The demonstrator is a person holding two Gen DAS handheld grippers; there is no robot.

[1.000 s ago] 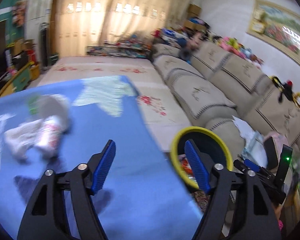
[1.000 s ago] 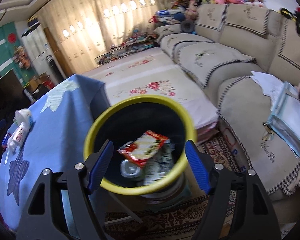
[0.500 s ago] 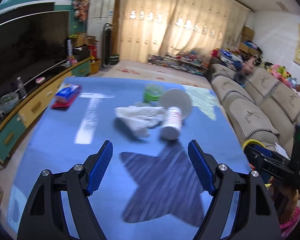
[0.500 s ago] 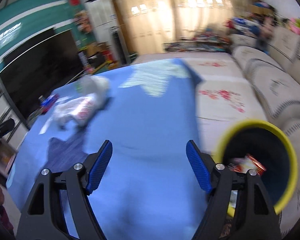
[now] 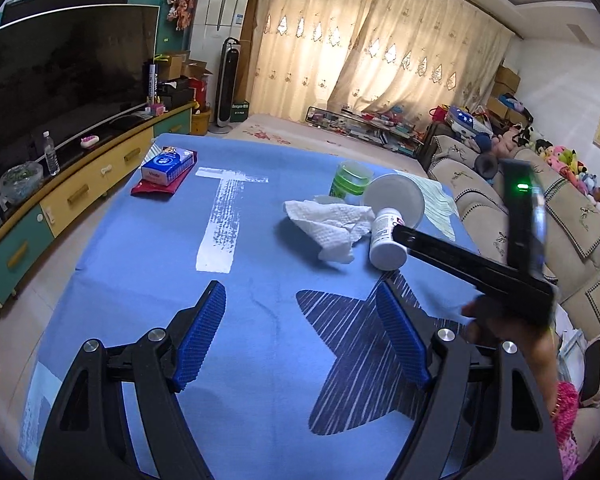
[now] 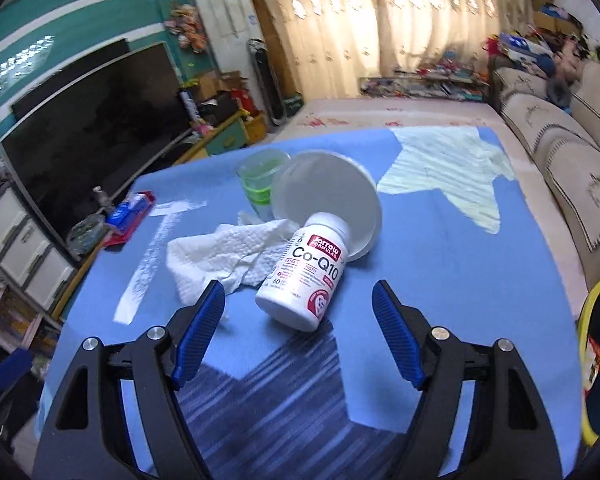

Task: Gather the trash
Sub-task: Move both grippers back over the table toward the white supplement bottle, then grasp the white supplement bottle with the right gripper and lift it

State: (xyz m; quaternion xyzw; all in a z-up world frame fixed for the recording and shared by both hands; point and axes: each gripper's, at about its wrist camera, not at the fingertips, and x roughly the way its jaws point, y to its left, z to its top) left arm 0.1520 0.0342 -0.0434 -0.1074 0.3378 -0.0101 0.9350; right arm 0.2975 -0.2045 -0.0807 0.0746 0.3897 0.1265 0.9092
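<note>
A: How are the two sets of tongs seen?

B: The left tongs (image 5: 300,336) are held spread wide above the worktop (image 5: 140,280), which is covered by a blue cloth; nothing is caught between the blue pads, and only the dark star printed on the cloth is seen below them. The right tongs (image 6: 298,334) are likewise parted and empty, and are aimed down at the trash from close by.

A: Where is the trash found?

B: A cluster is seen toward the far middle of the worktop. A white supplement bottle (image 6: 306,276) is laid on its side, its cap end tucked into the mouth of a white paper bowl (image 6: 328,196) that is tipped on its edge. A crumpled paper towel (image 6: 228,256) is spread just beside the bottle, touching it on the left. A clear cup with green bands (image 6: 262,184) is stood upright behind the towel and the bowl.

A: And the bin?

B: A yellow-rimmed bin (image 6: 598,360) is seen at the right edge of the right wrist view, off the side of the worktop; a red wrapper can be made out inside it.

A: Is anything else noted on the worktop?

B: A blue tissue pack (image 5: 167,164) is set on a red packet at the far left corner, well apart from the cluster. In the left wrist view the body of the right tool is seen crossing in front of the bottle, held by a hand (image 5: 508,332).
</note>
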